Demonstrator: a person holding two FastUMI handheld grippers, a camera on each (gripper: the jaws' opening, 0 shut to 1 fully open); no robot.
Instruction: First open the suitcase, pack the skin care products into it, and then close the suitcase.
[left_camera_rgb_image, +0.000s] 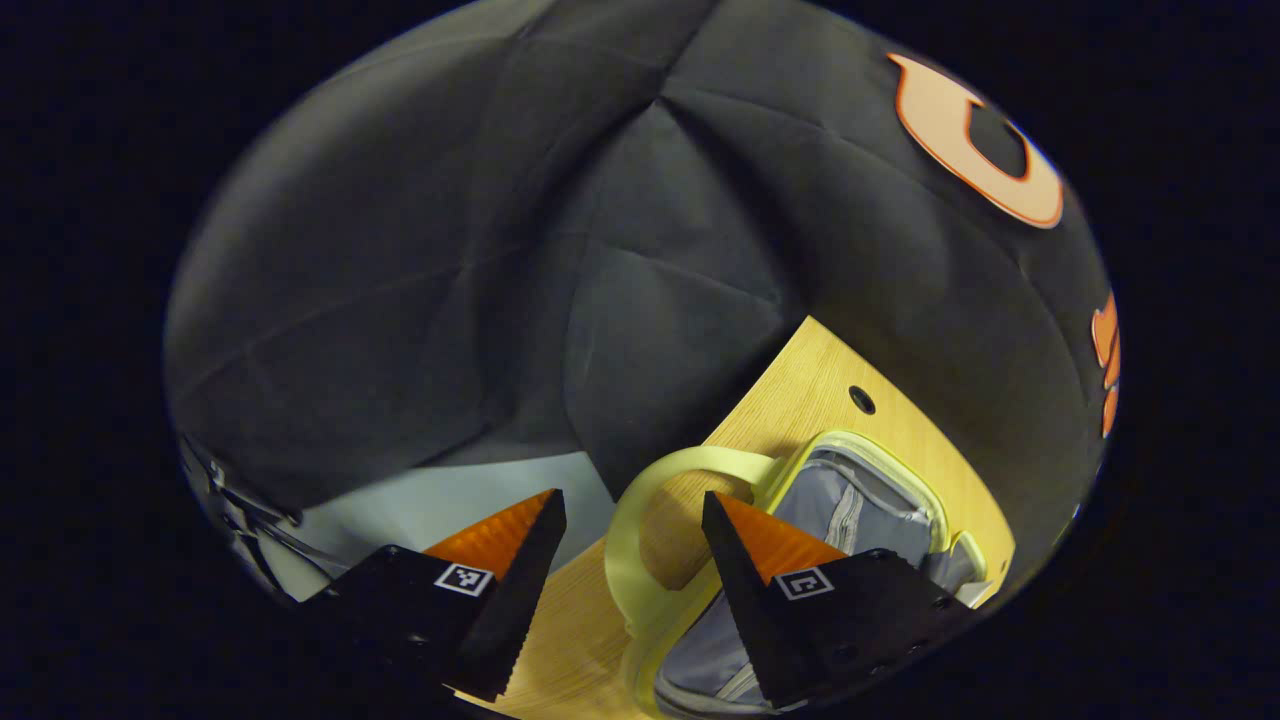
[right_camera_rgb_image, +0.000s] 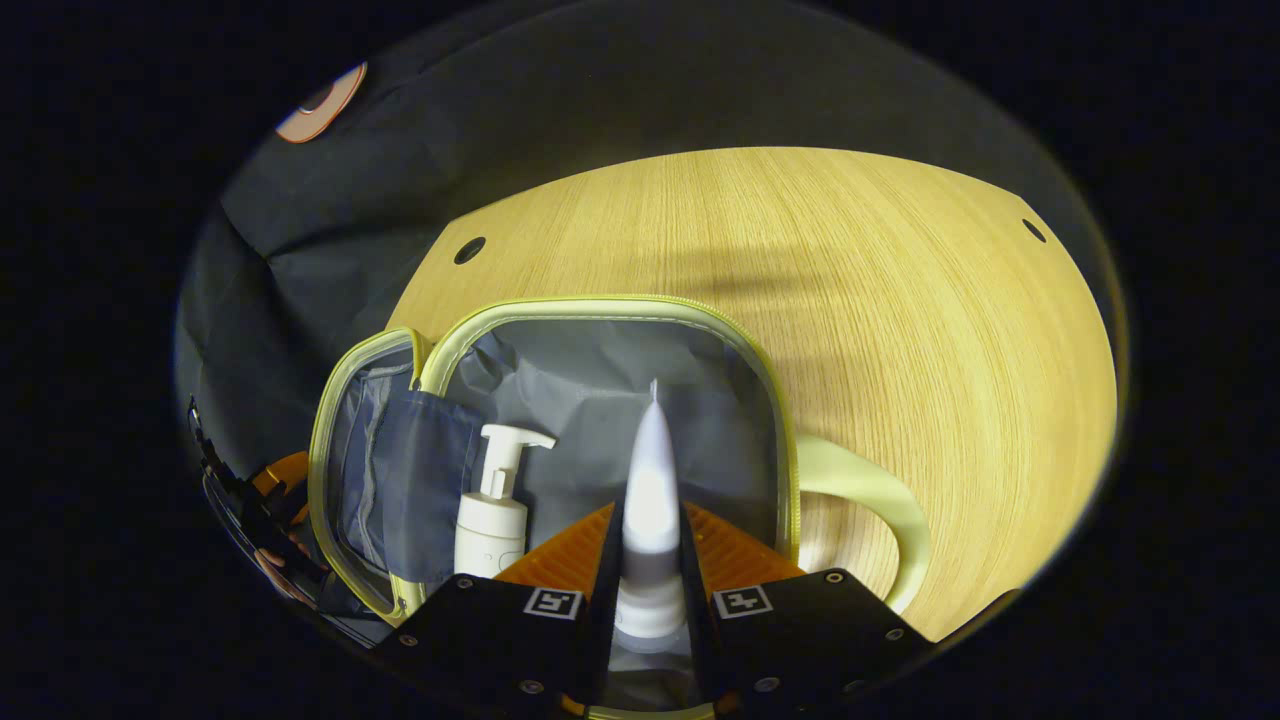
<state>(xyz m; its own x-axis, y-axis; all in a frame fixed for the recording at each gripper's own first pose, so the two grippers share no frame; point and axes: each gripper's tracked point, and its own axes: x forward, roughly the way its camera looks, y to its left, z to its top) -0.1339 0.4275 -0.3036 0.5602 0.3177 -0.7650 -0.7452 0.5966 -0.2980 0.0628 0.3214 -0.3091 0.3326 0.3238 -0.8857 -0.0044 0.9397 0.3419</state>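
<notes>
Right gripper (right_camera_rgb_image: 650, 560): fingers closed on a white tube (right_camera_rgb_image: 650, 490), pinched near its cap end with the crimped tip pointing away, so it can be lowered lengthwise into the case

Suitcase (right_camera_rgb_image: 600, 305): open flat on the wooden table (right_camera_rgb_image: 900, 300), grey lining up, directly under the held tube; lid half (right_camera_rgb_image: 345, 450) folded out to the left, pale handle (right_camera_rgb_image: 870, 480) at the right edge

Pump bottle (right_camera_rgb_image: 493, 515): white, already in the near-left of the main half, just left of the tube; room beside it judged to be for the tube

Left gripper (left_camera_rgb_image: 630, 530): jaws wide apart, holding nothing, hanging over the table edge near the handle (left_camera_rgb_image: 660, 480), apparently kept out of the way

Packing judged partway; closing not yet begun
</notes>
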